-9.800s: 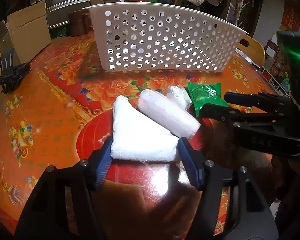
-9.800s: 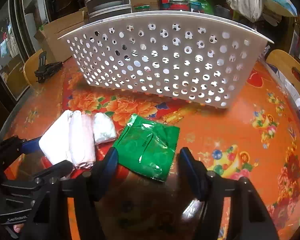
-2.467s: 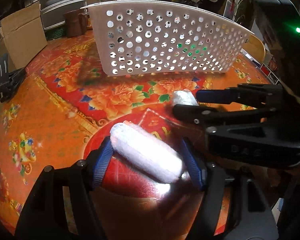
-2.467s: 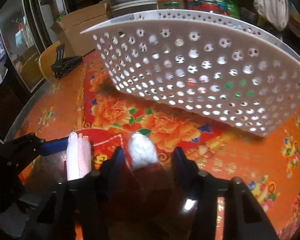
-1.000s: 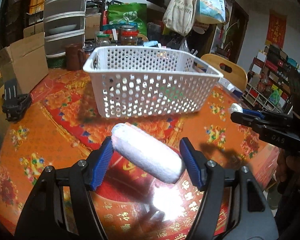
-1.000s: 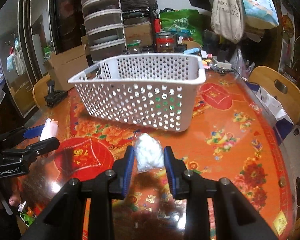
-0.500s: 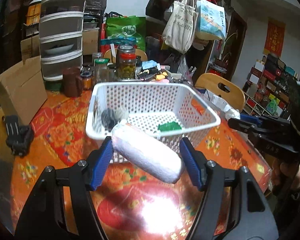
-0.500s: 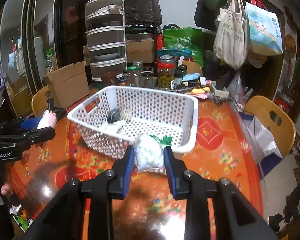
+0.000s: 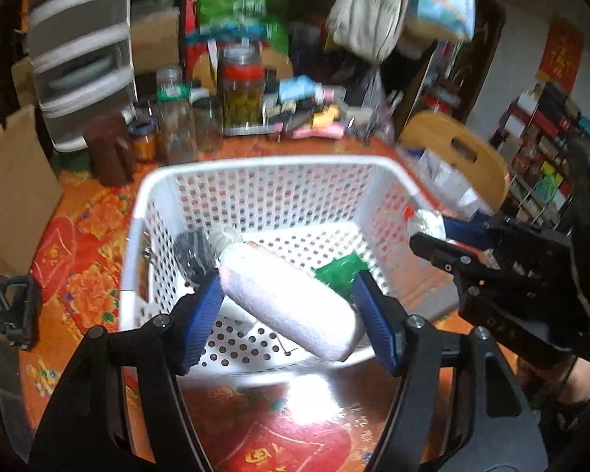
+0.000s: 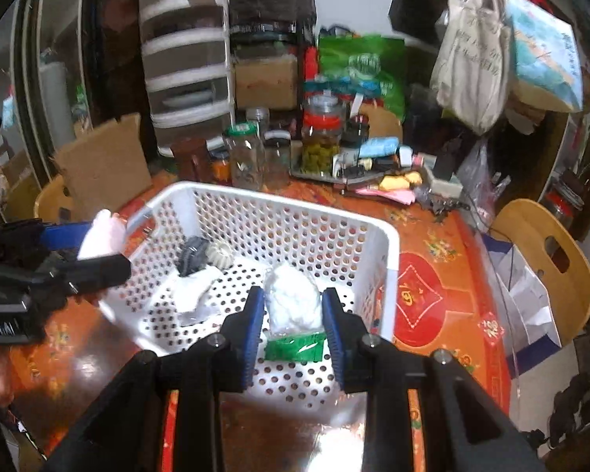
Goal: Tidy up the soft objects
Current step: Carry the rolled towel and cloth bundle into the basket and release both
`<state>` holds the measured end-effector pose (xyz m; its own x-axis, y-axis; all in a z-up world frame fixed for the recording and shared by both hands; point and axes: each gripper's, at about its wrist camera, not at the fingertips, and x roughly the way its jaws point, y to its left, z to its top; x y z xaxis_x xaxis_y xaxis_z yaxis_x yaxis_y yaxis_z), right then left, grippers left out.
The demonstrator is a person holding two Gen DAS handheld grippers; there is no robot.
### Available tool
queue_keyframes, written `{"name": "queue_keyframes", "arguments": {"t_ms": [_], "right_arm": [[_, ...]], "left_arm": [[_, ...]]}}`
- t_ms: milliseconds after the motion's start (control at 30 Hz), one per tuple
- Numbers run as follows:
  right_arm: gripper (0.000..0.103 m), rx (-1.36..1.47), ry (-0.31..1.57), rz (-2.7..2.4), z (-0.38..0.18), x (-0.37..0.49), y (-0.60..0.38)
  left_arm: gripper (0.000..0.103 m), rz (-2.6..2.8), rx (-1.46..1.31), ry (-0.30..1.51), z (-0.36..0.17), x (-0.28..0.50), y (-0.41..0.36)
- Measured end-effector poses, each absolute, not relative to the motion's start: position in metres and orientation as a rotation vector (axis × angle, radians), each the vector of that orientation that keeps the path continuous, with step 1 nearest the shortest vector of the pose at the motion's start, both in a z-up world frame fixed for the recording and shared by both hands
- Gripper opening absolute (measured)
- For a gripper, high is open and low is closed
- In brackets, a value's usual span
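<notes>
Overhead now, left to right. Left gripper (image 9: 287, 306) above the near-left part of the white basket (image 9: 255, 169), jaws clamped on the ends of a white rolled towel (image 9: 287, 299), roll lying crosswise and tilted, presumably carried high to clear the rim before release. Inside the basket, a dark bundle (image 10: 192, 259), crumpled white cloth (image 10: 194, 295) and a green packet (image 10: 293, 348) on the perforated floor. Right gripper (image 10: 293, 316) over the near-right part, jaws pinching a small white bagged wad (image 10: 293, 299), likewise poised for dropping. Red floral counter (image 10: 432, 295) beneath.
</notes>
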<state>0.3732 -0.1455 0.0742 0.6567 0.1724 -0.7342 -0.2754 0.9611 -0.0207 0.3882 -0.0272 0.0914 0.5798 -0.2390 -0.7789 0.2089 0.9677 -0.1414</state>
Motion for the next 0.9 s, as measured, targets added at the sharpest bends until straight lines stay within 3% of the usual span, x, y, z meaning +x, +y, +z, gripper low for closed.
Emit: {"name": "queue_keyframes", "arguments": {"t_ms": [400, 900], "right_arm": [[0.029, -0.189, 1.01, 0.196, 0.008, 0.424, -0.128], [0.029, -0.188, 1.025, 0.215, -0.002, 0.436, -0.125]], "left_arm": [[0.066, -0.231, -0.011, 1.094, 0.014, 0.436, -0.027], [0.066, -0.233, -0.033, 1.109, -0.006, 0.44, -0.015]]}}
